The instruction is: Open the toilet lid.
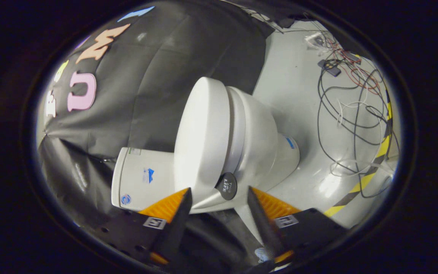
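A white toilet (257, 140) stands on the pale floor, seen rolled sideways in the gripper view. Its lid (203, 140) lies down flat on the seat and bowl. A round dark tab (226, 186) sticks out from the lid's edge, just ahead of my fingertips and between them. The tank (143, 179) joins the bowl on the side of my left finger. My gripper (218, 193) is open, with nothing between the fingers, and its tips reach close to the lid's edge beside the tab without pressing on it.
A tangle of dark, white and red cables (352, 110) lies on the floor beyond the bowl. A yellow and black hazard stripe (371, 175) runs across the floor past my right finger. Black cloth wall (143, 76) hangs behind the tank.
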### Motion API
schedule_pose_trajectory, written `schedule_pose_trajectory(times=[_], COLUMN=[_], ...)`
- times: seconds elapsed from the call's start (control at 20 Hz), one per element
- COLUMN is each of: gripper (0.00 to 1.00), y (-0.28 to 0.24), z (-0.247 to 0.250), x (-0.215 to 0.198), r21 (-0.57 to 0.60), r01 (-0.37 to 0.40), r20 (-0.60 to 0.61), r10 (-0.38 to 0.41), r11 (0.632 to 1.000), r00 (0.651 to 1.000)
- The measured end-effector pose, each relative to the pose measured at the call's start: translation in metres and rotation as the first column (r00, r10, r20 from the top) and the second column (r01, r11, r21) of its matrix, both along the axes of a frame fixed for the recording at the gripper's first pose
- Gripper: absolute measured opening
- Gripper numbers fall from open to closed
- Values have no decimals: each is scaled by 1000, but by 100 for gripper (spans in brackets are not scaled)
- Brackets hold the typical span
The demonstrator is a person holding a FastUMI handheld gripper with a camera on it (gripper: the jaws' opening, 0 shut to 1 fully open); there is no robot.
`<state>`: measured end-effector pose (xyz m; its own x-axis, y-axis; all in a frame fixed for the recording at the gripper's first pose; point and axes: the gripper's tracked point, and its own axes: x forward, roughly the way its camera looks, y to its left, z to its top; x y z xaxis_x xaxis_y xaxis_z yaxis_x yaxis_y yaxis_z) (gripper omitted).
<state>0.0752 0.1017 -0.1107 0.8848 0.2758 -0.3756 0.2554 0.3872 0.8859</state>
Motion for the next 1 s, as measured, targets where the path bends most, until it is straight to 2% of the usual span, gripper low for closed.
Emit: schedule_pose_trajectory(times=[0.15, 0.2, 0.25, 0.3, 0.35, 0.4, 0.5, 0.65, 0.85, 1.0], gripper=[51, 51, 36, 20, 5, 5, 5, 7, 7, 5], y=[0, 1, -2, -10, -8, -6, -3, -2, 1, 0], z=[-10, -10, -21, -18, -16, -13, -14, -18, -12, -14], x=[15, 18, 18, 23, 25, 27, 33, 41, 42, 40], r21=[48, 87, 91, 134, 172, 216, 232, 170, 217, 159], r01=[9, 12, 47, 63, 85, 91, 82, 43, 11, -43], r20=[6, 7, -43, -9, -28, -28, -29, -33, -23, -18], r10=[-10, -13, -43, -62, -81, -86, -77, -38, -6, 46], r11=[999, 996, 995, 989, 981, 972, 969, 985, 976, 986], r00=[1000, 1000, 998, 998, 996, 996, 997, 999, 1000, 999])
